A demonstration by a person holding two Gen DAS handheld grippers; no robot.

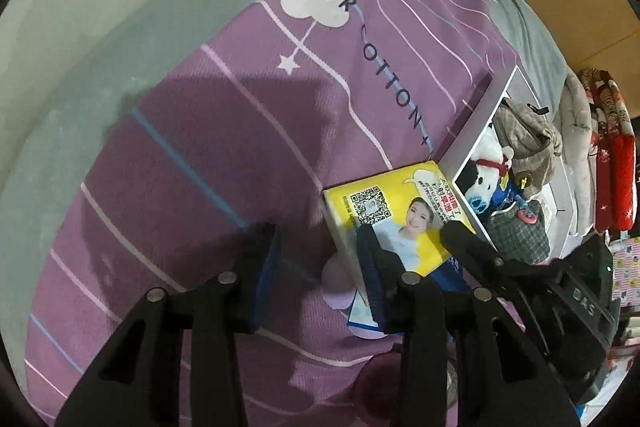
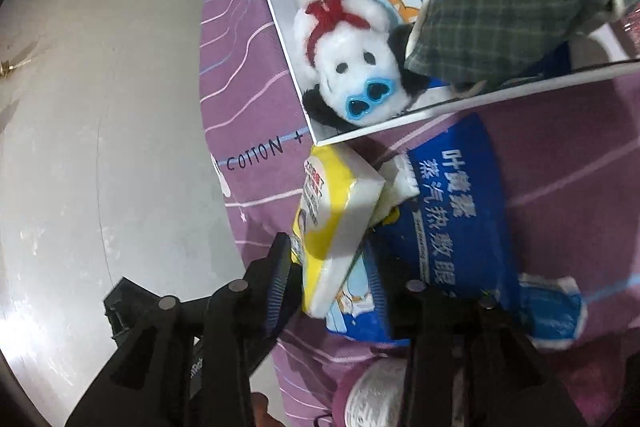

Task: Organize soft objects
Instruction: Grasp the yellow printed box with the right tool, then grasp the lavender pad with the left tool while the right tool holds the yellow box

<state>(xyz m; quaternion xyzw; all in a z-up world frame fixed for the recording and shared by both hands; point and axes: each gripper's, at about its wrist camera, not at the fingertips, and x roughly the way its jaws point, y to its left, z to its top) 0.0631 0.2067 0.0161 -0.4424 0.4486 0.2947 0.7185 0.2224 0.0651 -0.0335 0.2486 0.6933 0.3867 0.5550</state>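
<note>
The right gripper [image 2: 334,279] pinches the yellow tissue pack [image 2: 340,211] at six o'clock from the white box [image 2: 400,125]'s edge, while the left gripper [image 1: 320,267] hangs spread over bare purple sheet [image 1: 192,147].

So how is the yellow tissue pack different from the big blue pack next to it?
The yellow tissue pack is yellow and white, while the blue pack is blue with white writing. The yellow tissue pack looks smaller and blocky; the blue pack looks wider and flatter. The yellow tissue pack leans tilted on top; the blue pack lies flat on the purple sheet. Both are soft packs lying outside the white box.
</note>
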